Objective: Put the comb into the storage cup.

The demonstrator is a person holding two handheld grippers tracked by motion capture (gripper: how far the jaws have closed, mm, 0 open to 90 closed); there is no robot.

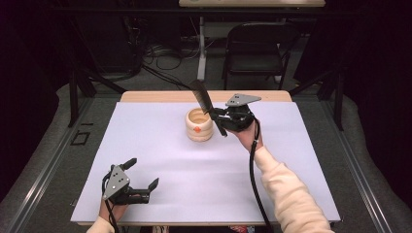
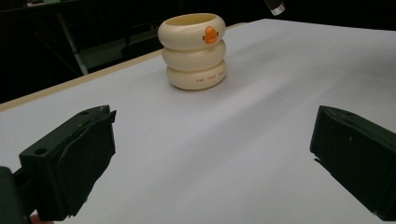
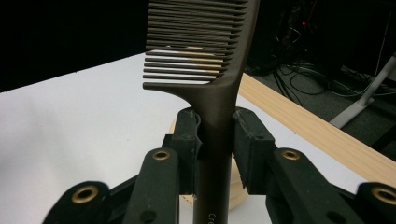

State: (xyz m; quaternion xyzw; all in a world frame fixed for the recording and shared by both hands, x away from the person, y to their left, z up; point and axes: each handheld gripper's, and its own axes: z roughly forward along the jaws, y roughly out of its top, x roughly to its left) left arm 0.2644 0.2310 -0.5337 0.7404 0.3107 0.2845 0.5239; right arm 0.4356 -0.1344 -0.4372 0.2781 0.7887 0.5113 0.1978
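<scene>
A dark brown comb (image 1: 204, 101) (image 3: 210, 70) is held by its handle, teeth end up and tilted to the far left, in my right gripper (image 1: 219, 114) (image 3: 215, 135), which is shut on it. The comb hangs just right of and above a cream cup (image 1: 199, 124) (image 2: 193, 50) shaped like three stacked rings, with an orange mark on its side; in the right gripper view the cup (image 3: 239, 193) sits partly hidden behind the jaws. My left gripper (image 1: 141, 173) (image 2: 205, 154) rests near the table's front left, open, with nothing between its jaws.
A white sheet (image 1: 170, 160) covers the wooden table (image 1: 160, 96). Beyond the far edge stand a black folding chair (image 1: 257, 48), a white table leg (image 1: 201, 48) and loose cables (image 1: 165, 53) on the floor.
</scene>
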